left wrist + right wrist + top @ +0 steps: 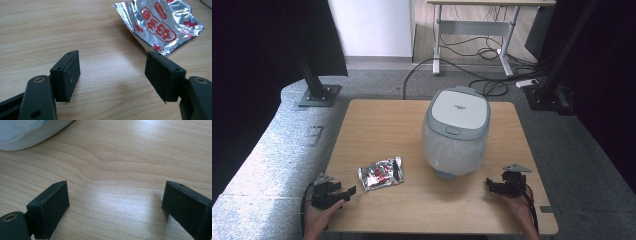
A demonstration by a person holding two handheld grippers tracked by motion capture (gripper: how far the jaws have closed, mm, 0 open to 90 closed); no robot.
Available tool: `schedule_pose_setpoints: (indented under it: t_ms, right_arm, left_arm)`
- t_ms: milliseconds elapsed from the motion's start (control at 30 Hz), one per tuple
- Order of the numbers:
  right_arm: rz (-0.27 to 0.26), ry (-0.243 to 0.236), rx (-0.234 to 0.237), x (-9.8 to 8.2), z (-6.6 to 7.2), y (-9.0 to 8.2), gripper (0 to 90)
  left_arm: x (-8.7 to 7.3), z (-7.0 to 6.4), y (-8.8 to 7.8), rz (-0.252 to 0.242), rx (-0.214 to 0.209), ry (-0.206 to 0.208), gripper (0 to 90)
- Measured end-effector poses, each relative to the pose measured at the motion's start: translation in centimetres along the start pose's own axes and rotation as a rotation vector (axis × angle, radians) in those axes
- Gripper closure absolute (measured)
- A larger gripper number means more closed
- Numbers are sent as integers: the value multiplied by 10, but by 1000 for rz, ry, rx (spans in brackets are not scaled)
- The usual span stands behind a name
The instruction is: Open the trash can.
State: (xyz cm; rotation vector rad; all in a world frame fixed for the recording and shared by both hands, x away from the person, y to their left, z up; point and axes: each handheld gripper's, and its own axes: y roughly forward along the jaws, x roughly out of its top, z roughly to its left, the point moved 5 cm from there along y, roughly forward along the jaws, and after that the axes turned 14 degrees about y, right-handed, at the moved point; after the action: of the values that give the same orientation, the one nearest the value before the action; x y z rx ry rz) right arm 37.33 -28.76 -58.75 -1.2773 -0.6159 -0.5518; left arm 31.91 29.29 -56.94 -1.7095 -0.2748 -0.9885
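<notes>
Your left gripper (348, 191) rests low on the table (382, 120), jaws spread with nothing between them, aimed at the foil packet (381, 173) lying flat just ahead. Your right gripper (488, 184), likewise agape and empty, sits near the base of the closed rice cooker (456, 130). Judged from this, nothing is grasped yet; packet and lid remain untouched.

1 foil packet (381, 173), 1 rice cooker (456, 131)
</notes>
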Motion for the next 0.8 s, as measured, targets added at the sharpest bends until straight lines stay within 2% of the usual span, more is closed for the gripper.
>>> schedule_pose_setpoints:
  t_ms: [100,267,467,567,667,800]
  right_arm:
    - [-1,14,-8,0,-2,-4,144]
    - [-8,21,7,-2,-3,-9,219]
    - [-19,-1,35,-4,1,-14,315]
    - [-32,-13,70,-3,1,-18,387]
    - [-63,-28,55,-5,-2,-21,463]
    - [-86,-43,61,-7,-3,-24,545]
  left_arm:
    - [0,2,-1,-7,3,-8,285]
    - [-1,1,-1,-3,-1,-5,286]
    - [-1,0,-1,0,-3,-1,286]
    - [-1,1,0,4,-2,-4,287]
    - [-1,0,0,1,-2,-5,287]
    - [-1,-1,-1,0,-3,-3,287]
